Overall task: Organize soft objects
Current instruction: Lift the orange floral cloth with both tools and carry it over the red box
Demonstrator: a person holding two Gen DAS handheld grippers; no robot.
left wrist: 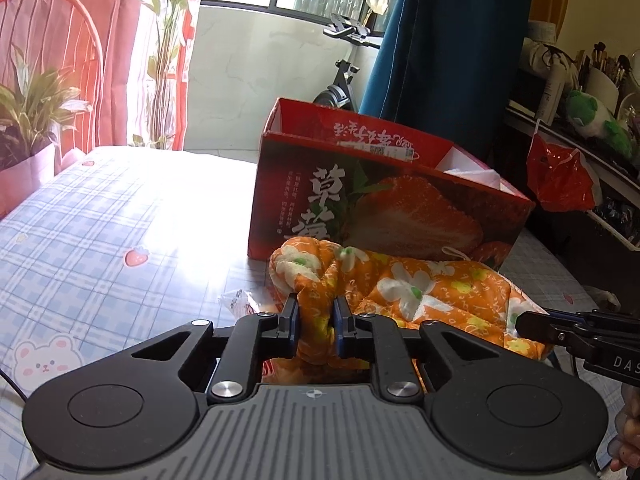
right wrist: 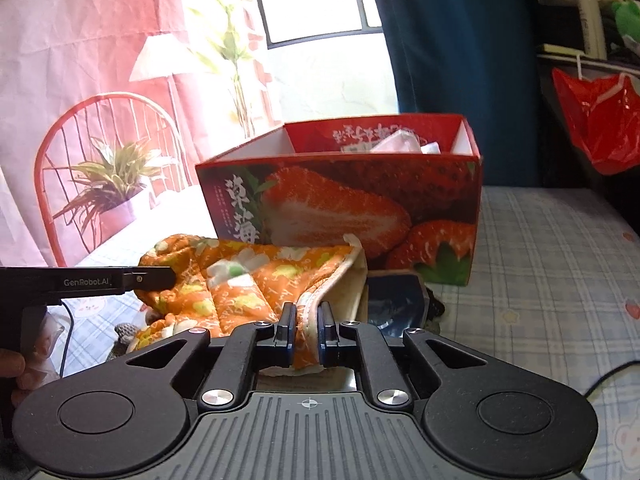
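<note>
An orange quilted cloth with white and yellow flowers (left wrist: 420, 284) hangs between both grippers, just in front of a red strawberry-print cardboard box (left wrist: 360, 184). My left gripper (left wrist: 316, 308) is shut on a bunched end of the cloth. My right gripper (right wrist: 307, 320) is shut on the cloth's cream-edged end (right wrist: 256, 280). The right gripper (left wrist: 532, 322) shows at the right of the left wrist view; the left gripper (right wrist: 160, 276) shows at the left of the right wrist view. The box (right wrist: 344, 200) is open on top with white soft items inside.
The table carries a blue plaid cloth (left wrist: 100, 220) with strawberry and bear prints. A dark blue item (right wrist: 394, 300) lies by the box front. A clear packet (left wrist: 236, 300) lies under the cloth. A red plastic bag (left wrist: 560, 176) hangs on a shelf at the right.
</note>
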